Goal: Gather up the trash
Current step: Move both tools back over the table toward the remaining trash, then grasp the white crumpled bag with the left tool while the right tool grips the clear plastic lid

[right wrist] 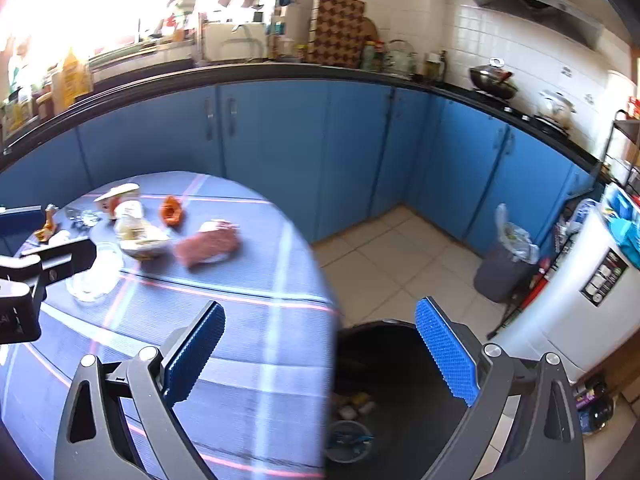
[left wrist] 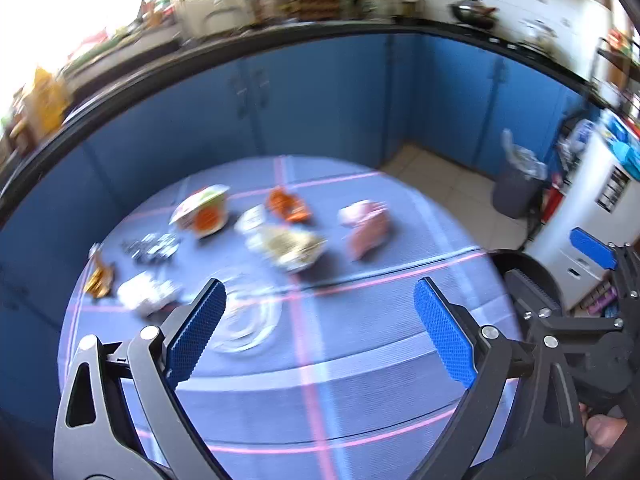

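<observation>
Both the left gripper (left wrist: 320, 300) and right gripper (right wrist: 320, 322) tilt downward, jaws spread wide and empty.

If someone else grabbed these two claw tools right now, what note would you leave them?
Left gripper: open, empty, above the round table.
Right gripper: open, empty, over the table edge and the black bin.
Done: some trash already lies in that bin.
Left: the table still holds the pink wrapper, orange wrapper, cup with peeled lid, plastic bag of scraps, clear lid, white crumpled piece and small bits at the left edge.
</observation>
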Tool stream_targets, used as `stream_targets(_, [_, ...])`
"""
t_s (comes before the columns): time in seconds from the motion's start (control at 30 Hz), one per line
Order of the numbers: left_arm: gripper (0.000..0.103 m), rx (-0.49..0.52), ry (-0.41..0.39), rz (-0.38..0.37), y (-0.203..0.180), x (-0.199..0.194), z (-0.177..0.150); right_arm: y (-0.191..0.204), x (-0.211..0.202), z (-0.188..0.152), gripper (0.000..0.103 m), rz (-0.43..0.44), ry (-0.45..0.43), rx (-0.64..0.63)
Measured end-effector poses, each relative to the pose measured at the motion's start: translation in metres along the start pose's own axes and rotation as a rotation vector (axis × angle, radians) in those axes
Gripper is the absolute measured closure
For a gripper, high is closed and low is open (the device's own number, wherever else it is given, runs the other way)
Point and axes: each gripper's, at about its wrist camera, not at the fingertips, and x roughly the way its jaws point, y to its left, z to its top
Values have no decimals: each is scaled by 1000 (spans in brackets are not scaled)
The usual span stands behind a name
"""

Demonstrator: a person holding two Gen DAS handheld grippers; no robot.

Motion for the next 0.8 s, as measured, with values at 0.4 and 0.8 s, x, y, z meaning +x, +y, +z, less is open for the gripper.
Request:
stream_targets(0.4, [9,-228,83,120,150,26,-31,127,44,17,9,240,138,-66])
stream_targets(0.8, [9,-253,129,67,213,60,-42,223,88,21,9,300,224,-122])
